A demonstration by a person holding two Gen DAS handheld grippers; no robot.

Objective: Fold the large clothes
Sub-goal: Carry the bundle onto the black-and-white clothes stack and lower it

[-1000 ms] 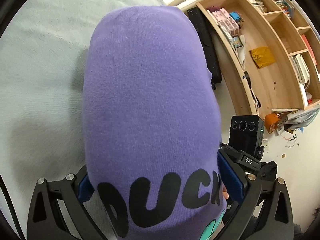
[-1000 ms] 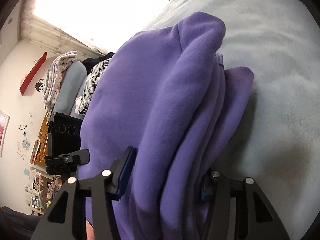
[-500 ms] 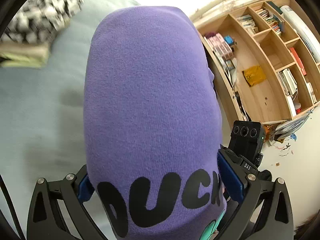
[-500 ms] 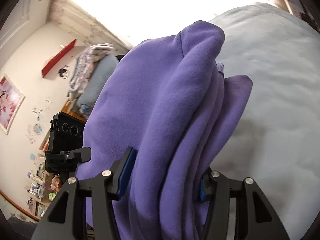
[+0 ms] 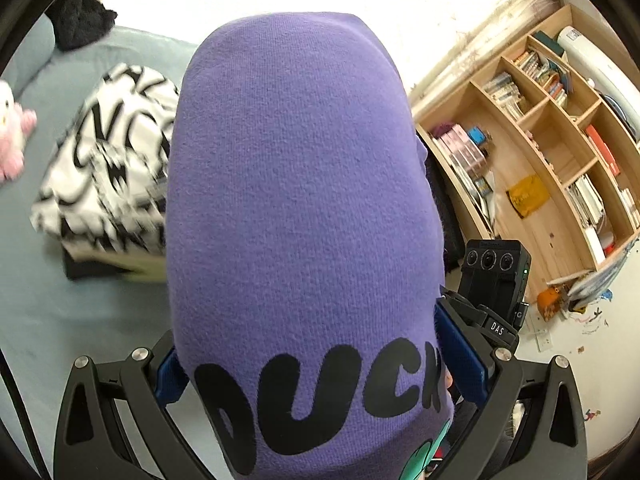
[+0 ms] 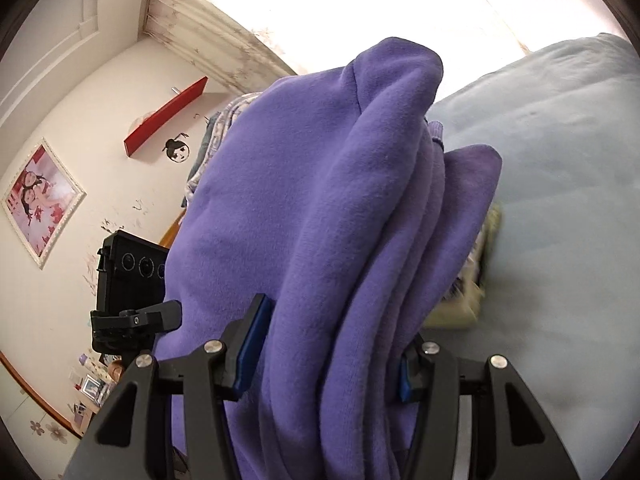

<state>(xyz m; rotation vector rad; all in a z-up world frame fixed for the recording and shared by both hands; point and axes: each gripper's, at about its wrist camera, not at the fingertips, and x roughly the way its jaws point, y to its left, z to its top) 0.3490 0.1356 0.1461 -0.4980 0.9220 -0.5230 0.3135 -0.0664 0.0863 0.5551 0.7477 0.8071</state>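
A folded purple sweatshirt (image 5: 296,200) with black "DUCK" lettering fills the left wrist view. My left gripper (image 5: 316,364) is shut on it, blue pads pressed against both sides of the bundle. In the right wrist view the same purple sweatshirt (image 6: 320,220) shows its stacked folded layers, and my right gripper (image 6: 326,354) is shut on them. The bundle hangs in the air above the pale blue-grey bed (image 5: 60,320). My other gripper's black body (image 5: 494,280) shows beside the garment.
A stack of folded clothes topped by a black-and-white patterned garment (image 5: 108,176) lies on the bed, its pale yellow-green edge (image 6: 476,280) showing in the right wrist view. A wooden bookshelf (image 5: 552,160) stands at the right. A pink plush toy (image 5: 12,140) sits at the left edge.
Both grippers have carried the sweatshirt up and across the bed toward the stack of folded clothes, which has come into view. The grip on the garment is unchanged.
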